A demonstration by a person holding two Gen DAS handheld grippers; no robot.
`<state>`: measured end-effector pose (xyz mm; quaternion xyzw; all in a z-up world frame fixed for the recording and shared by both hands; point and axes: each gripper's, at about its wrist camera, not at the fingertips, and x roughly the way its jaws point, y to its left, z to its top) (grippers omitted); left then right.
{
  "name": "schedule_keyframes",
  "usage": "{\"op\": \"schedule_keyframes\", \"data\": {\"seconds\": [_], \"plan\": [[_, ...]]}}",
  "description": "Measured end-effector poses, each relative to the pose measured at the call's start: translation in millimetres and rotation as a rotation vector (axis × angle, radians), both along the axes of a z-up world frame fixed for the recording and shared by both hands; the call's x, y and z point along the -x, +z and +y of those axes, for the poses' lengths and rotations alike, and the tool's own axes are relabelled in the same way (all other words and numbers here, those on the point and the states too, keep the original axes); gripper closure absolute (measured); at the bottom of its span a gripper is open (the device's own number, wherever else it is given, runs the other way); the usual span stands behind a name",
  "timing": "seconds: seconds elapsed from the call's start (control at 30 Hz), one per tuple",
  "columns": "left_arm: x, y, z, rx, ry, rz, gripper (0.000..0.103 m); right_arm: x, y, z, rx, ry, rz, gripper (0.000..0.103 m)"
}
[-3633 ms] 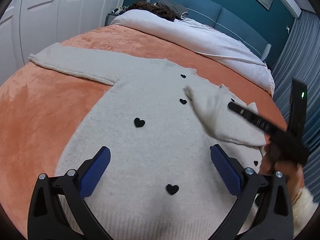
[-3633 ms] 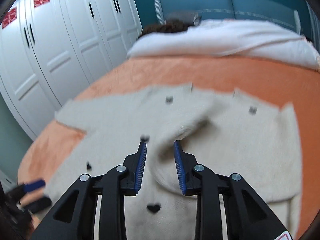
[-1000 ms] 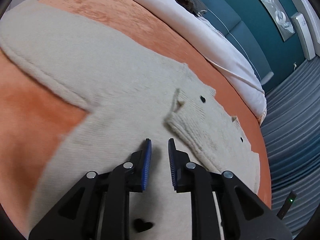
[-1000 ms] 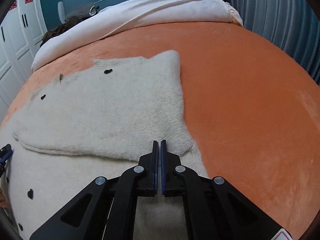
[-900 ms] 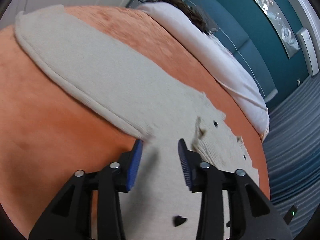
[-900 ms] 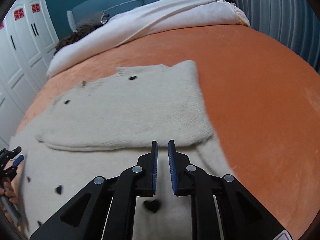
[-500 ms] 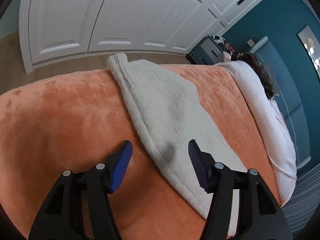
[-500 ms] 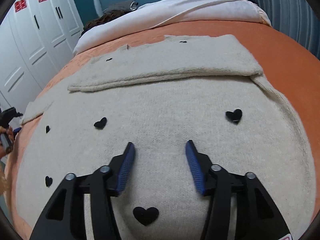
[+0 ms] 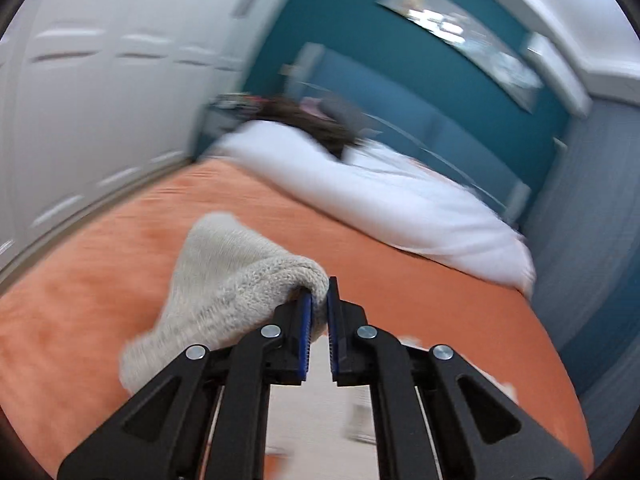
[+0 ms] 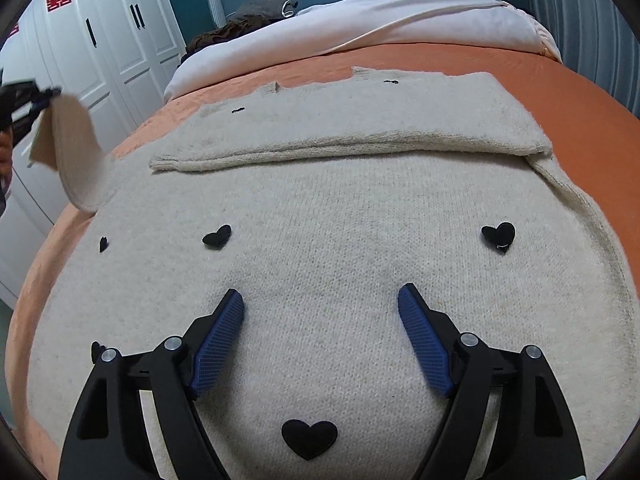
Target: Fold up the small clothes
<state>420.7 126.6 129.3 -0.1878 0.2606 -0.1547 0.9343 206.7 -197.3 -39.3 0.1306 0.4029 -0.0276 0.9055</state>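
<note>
Left wrist view: the left claw [image 9: 318, 308] is pinched on the cuff end of the sweater's left sleeve [image 9: 224, 284], the knit bulging out from between the blue pads [image 9: 305, 320] and draping down toward the orange bed cover [image 9: 420, 292]. The picture is smeared with motion, so how much fabric sits between the pads is hard to say, though it looks like a thick fold of the ribbed edge. Beyond lies a white duvet [image 9: 380, 196] at the far end of the bed.

Right wrist view: the cream sweater [image 10: 328, 264] lies flat across the near part of the bed, dotted with black hearts [image 10: 309, 438]. Its right sleeve [image 10: 348, 136] is folded across the chest, far of the claw. At the far left the other sleeve hangs lifted in the air from the left claw. The right claw [image 10: 320, 316] is spread wide above the lower body of the sweater, holding nothing; whether its tips touch the knit I cannot tell.

The sweater seems light, soft and floppy, a fuzzy knit that grips well but stretches and sags. It is best taken by the ribbed cuffs and hem, where the edge is firmer, and laid down gently so the fold does not drag crooked.
</note>
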Motion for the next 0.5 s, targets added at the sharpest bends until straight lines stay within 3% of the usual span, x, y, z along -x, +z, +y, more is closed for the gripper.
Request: {"op": "schedule_keyframes", "data": {"seconds": [0.1, 0.23, 0.33, 0.37, 0.4, 0.5], "plan": [[19, -14, -96, 0.025, -0.193, 0.054, 0.096, 1, 0, -3, -0.022, 0.001, -0.008, 0.026], [49, -69, -190, -0.075, -0.362, 0.168, 0.093, 3, 0, -9, -0.064, 0.007, -0.024, 0.025], [66, -108, -204, -0.071, -0.375, 0.247, 0.086, 5, 0, -13, -0.097, 0.011, -0.038, 0.023], [67, -121, -202, -0.076, -0.371, 0.284, 0.072, 5, 0, -14, -0.114, 0.017, -0.044, 0.023], [72, -131, -195, -0.088, -0.365, 0.310, 0.066, 6, -1, -15, -0.127, 0.019, -0.049, 0.022], [83, -146, -162, -0.070, -0.305, 0.323, 0.064, 6, 0, -18, -0.153, 0.018, -0.053, 0.022]]}}
